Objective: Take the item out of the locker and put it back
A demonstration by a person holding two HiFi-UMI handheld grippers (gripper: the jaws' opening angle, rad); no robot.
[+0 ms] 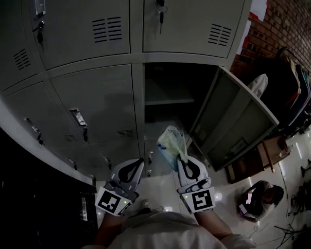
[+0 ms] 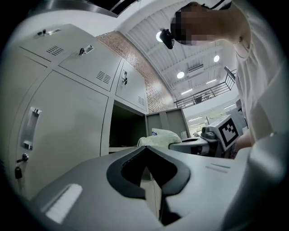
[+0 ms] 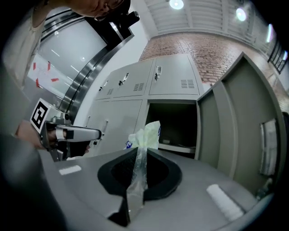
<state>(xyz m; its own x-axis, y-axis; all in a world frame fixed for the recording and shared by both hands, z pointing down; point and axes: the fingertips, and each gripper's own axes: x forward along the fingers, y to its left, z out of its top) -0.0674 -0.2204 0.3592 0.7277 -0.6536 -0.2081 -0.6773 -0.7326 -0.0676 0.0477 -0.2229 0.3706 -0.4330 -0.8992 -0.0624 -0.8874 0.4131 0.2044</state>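
Nearest the head camera are my pale shirt (image 1: 160, 231), cut off by the bottom edge, and the marker cubes (image 1: 200, 200) of both hand-held units.

Right gripper (image 1: 182, 161) (image 3: 137, 151): jaws clamped on a pale green thin plastic bag (image 1: 171, 145) (image 3: 147, 134) with a patch of blue print. A twisted neck of film runs down between the pads, and its lower end disappears into the dark recess behind the jaws. The bunched body of the bag stands above the fingertips, in the air. It is outside the grey metal locker bank (image 1: 92, 92), just in front of the open compartment (image 1: 170, 87).

Left gripper (image 1: 139, 162) (image 2: 145, 148): jaws closed tip to tip, nothing between them. It sits just beside the right unit and apart from the bag.

Open compartment: the grey door (image 1: 235, 124) is swung out to the right. One shelf (image 1: 168, 102) is visible inside. The space above and below it is too dark for me to tell whether anything lies there. Keys (image 1: 161, 13) hang from the lock of the closed door above.

The left of the head view is almost black. I cannot identify the dark items on the floor (image 1: 260, 197) at far right. The blue print on the bag is too small to read.
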